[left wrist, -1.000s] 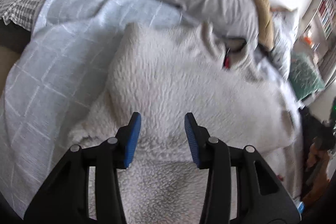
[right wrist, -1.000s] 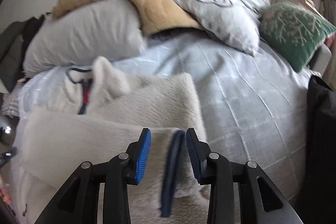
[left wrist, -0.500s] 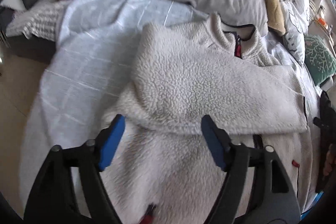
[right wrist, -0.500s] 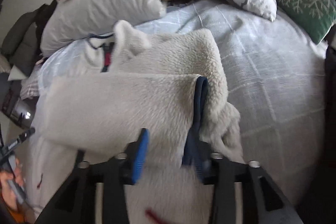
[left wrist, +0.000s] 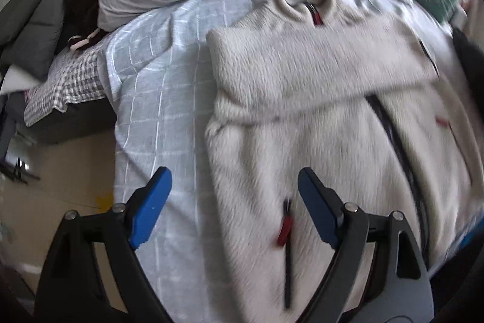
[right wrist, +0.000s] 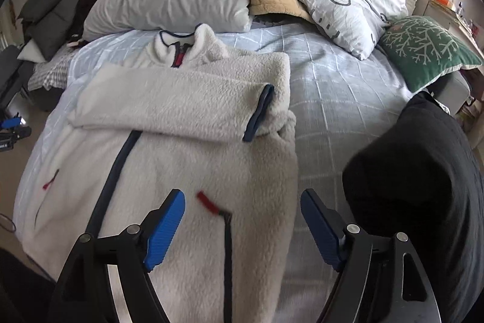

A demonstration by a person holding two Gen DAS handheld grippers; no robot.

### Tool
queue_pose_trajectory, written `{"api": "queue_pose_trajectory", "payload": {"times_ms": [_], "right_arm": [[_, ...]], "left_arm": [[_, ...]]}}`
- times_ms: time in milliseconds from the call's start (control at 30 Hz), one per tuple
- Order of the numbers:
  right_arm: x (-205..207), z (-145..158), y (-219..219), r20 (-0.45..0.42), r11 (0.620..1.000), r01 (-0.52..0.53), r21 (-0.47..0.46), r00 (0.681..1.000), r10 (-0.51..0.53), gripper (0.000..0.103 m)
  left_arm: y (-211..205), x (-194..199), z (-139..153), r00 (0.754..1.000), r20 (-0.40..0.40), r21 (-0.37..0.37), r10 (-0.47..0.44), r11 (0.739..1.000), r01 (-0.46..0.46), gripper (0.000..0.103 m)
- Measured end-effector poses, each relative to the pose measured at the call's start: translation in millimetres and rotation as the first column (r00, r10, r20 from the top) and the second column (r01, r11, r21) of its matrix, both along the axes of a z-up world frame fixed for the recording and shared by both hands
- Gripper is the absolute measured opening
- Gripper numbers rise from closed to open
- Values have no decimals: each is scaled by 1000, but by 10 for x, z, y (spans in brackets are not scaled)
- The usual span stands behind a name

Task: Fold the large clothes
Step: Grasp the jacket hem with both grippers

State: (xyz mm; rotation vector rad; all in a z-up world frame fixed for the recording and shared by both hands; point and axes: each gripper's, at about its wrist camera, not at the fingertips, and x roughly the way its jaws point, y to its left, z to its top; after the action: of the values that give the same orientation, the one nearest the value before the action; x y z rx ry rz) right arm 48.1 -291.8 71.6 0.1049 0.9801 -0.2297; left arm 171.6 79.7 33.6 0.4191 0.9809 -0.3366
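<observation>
Fleece jacket (right wrist: 187, 171): flat on the bed (right wrist: 348, 87), both sleeves folded across its chest; left tool (left wrist: 233, 202) and right tool (right wrist: 242, 220) above its hem, jaws opening, empty; risk: lifting the hem unevenly may spill the sleeves.

You have soft, even daylight with faint shadows and no glare; the left wrist view is smeared by motion blur, the right wrist view mostly sharp, and both bend and darken at the fisheye edges.
</observation>
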Motion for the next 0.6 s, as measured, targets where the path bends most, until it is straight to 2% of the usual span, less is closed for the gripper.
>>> {"api": "queue_pose_trajectory", "payload": {"times_ms": [133, 233, 333, 467, 600], "right_arm": [[-169, -31, 61, -19, 1000, -14, 8, 1000, 14, 82], [-258, -81, 91, -51, 1000, -24, 20, 998, 25, 82], [-413, -156, 93, -97, 995, -44, 89, 994, 53, 82], [-619, -265, 52, -148, 982, -42, 187, 986, 70, 82], [-818, -433, -37, -203, 962, 21, 272, 979, 36, 82]], "left_arm": [[201, -176, -109, 997, -69, 5, -37, 999, 37, 85], [351, -255, -265, 985, -167, -20, -45, 999, 42, 85], [486, -321, -421, 966, -254, -27, -38, 999, 32, 85], [620, -393, -584, 934, -352, -86, -60, 996, 32, 85], [722, -445, -740, 896, -437, -148, -79, 989, 15, 85]]}}
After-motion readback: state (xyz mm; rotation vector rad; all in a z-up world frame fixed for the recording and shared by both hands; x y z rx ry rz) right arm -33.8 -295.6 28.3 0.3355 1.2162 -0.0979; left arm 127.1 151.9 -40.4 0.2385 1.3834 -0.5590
